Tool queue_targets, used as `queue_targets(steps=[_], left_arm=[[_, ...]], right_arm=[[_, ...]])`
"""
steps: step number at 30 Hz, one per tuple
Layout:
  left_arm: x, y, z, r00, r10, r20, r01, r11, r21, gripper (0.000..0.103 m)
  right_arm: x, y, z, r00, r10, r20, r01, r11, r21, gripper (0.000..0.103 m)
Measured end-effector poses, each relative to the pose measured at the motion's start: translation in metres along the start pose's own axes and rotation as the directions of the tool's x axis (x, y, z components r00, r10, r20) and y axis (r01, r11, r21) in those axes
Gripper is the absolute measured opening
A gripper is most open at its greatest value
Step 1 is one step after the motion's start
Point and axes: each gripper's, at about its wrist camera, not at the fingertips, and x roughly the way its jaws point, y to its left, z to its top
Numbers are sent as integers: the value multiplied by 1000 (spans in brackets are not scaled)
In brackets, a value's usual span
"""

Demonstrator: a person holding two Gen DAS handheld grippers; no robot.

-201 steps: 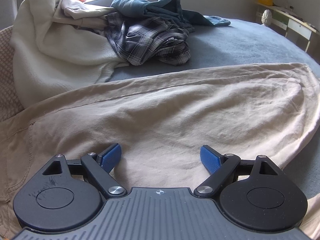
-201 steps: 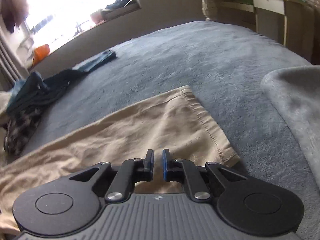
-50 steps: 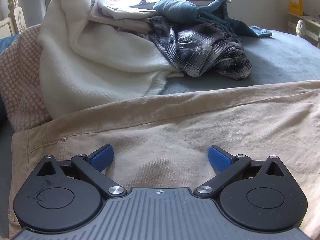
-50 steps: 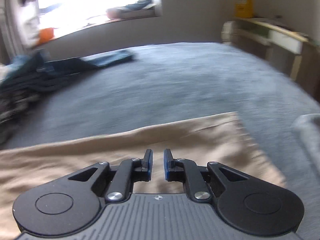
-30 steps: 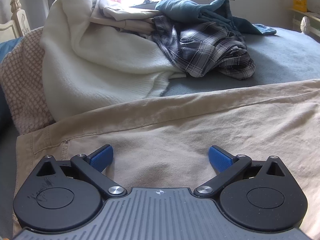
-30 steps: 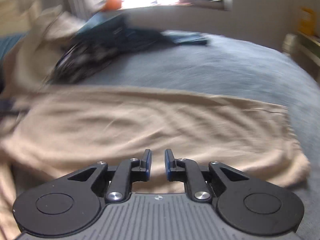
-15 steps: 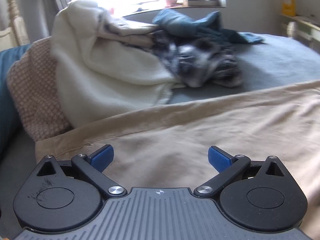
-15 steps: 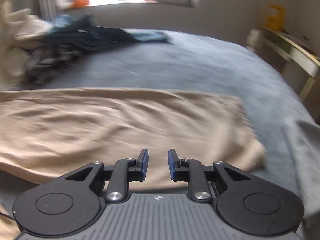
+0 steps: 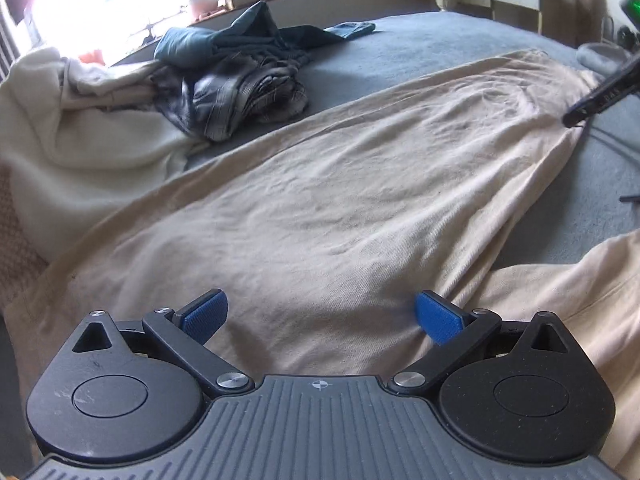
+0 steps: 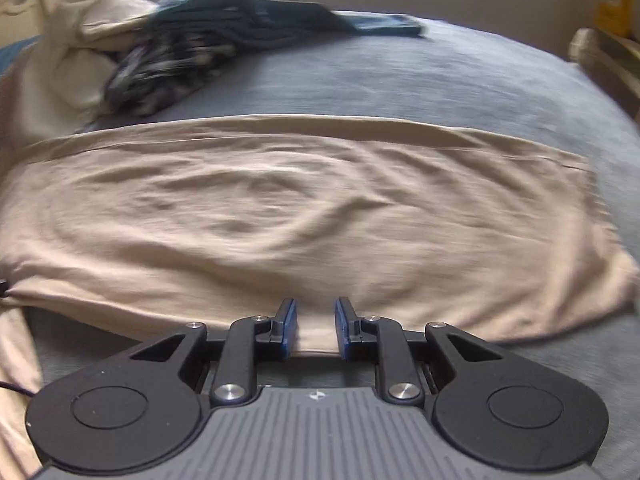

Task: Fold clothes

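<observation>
Khaki trousers (image 10: 300, 216) lie spread flat across the bed (image 10: 440, 80), soft floppy cotton best pinched at a hem, left tongs (image 9: 320, 314) gaping wide, right tongs (image 10: 316, 328) slightly apart, gripping nothing.

Daylight is blowing out the window (image 9: 80, 8) behind my left view, washing that corner white. Everything nearer is sitting in soft, dim, nearly shadowless light. My right view is smearing with motion blur, worst on the clothes pile (image 10: 180, 48). Fisheye bending is curving both frames' edges.
</observation>
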Motion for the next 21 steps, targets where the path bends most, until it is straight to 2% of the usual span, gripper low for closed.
queue_targets(steps=[2,5,7,9,11,13,15,17,19,21], left_arm=[[1,-1,-1,1000,0,-5,0,1000,-5,102],[3,-2,-1,1000,0,-13,0,1000,-13,102],[4,-2,-2,1000,0,-18,0,1000,-18,102],[5,-3,-3,1000,-1,-23,0,1000,-24,102],[6,-4,-3,1000,-1,-28,0,1000,-29,102],[7,-4,-4,999,-1,-33,0,999,-34,102],[8,-6,-5,999,-2,-41,0,999,-46,102],[7,-7,-7,999,-9,-46,6,998,-68,102],[4,-8,-7,999,-14,-43,11,997,-81,102],[-2,-10,-7,999,-22,-26,19,996,-87,102]], right_arm=[[-5,-15,-2,999,-45,-3,45,998,46,22],[-16,-20,3,999,-34,20,32,995,97,23],[-25,-6,8,997,38,62,-42,997,62,23],[-30,16,14,987,138,89,-137,990,-15,23],[-30,44,18,970,229,88,-219,969,-111,23],[-23,66,19,956,287,64,-272,945,-180,23],[-11,79,17,955,296,26,-284,936,-207,23],[2,82,11,962,272,-16,-269,943,-197,22],[12,70,4,970,240,-35,-243,957,-156,20],[10,53,1,967,254,-14,-254,962,-102,20]])
